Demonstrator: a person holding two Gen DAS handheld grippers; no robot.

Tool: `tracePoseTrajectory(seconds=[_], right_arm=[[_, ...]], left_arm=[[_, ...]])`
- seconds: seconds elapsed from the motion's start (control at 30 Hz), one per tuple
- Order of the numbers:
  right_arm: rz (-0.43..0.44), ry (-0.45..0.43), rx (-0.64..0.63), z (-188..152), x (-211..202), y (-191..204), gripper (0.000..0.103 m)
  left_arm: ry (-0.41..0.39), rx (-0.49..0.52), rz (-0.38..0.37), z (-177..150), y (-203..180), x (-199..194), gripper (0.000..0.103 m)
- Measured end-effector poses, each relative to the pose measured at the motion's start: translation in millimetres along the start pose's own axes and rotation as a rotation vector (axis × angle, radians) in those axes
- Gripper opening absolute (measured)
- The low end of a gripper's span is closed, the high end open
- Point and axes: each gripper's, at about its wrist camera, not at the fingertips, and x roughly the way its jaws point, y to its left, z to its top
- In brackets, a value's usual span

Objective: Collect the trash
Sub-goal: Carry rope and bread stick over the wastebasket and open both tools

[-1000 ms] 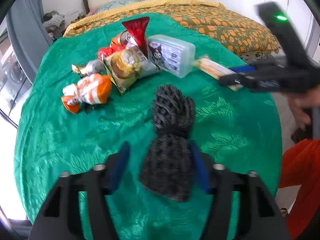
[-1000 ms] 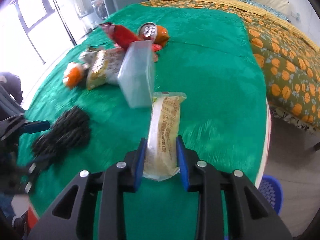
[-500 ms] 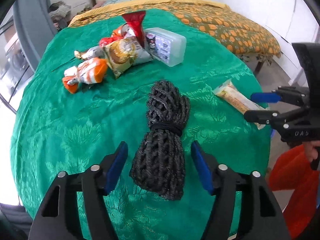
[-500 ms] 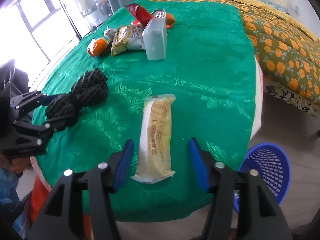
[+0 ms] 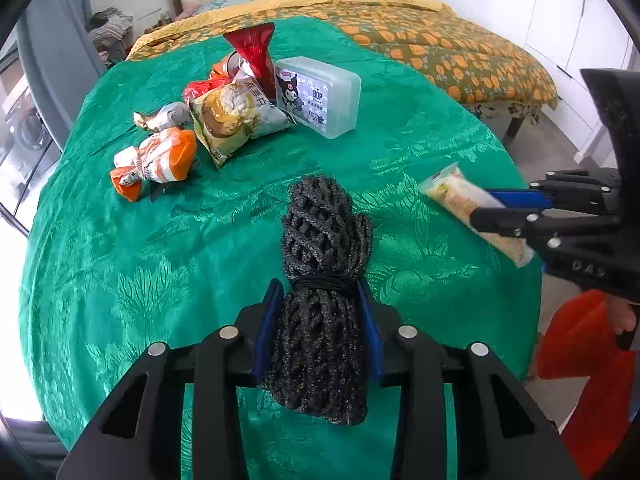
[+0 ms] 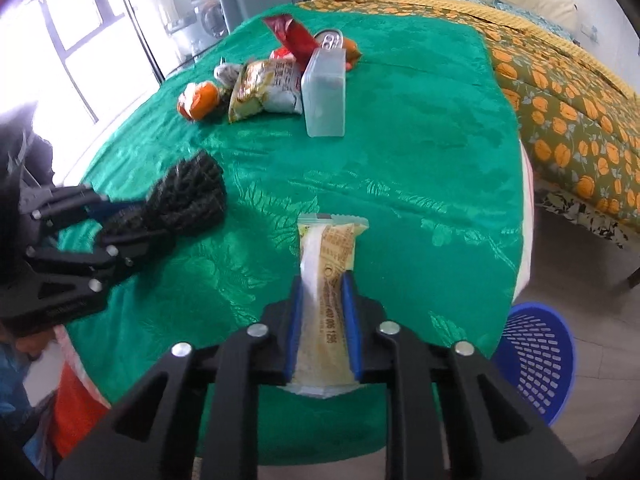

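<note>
Covering the whole round table was a shiny green patterned tablecloth (image 5: 140, 264), with a blue perforated plastic basket (image 6: 536, 356) down on the floor by its edge. Both tongs had just clamped down: the left gripper (image 5: 320, 300) was squeezing a black foam mesh bundle (image 5: 324, 236) lying on the cloth, and the right gripper (image 6: 322, 292) was pinching a long yellowish snack wrapper (image 6: 332, 244) near the table's edge. Further back sat a clear plastic box (image 5: 320, 96) beside some crumpled snack bags (image 5: 236, 120).
</note>
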Motion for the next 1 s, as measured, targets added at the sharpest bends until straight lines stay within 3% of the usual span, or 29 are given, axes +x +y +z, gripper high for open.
tracePoseTrajectory(seconds=[0.27,0.6,0.77,1.0], right_arm=[[0.065,-0.074,0.047,-3.9,-24.0,-6.3,0.016],[0.104,-0.114,0.157,-14.8,-46.8,-41.4,0.016],[0.029,-0.15,0.228,-24.5,-73.0,-88.5,0.016],[-0.125,-0.122,0.312,-53.7,-98.5,-170.0,0.016]], left_arm=[[-0.064,-0.128,-0.062,1.6,-3.2,-16.6,0.03],[-0.085,-0.135,-0.108,16.7,-40.6,-21.3,0.029],[-0.09,-0.096,-0.155,31.7,-72.4,-20.9,0.029],[-0.079,-0.004,-0.269,60.0,-152.3,-8.9,0.029]])
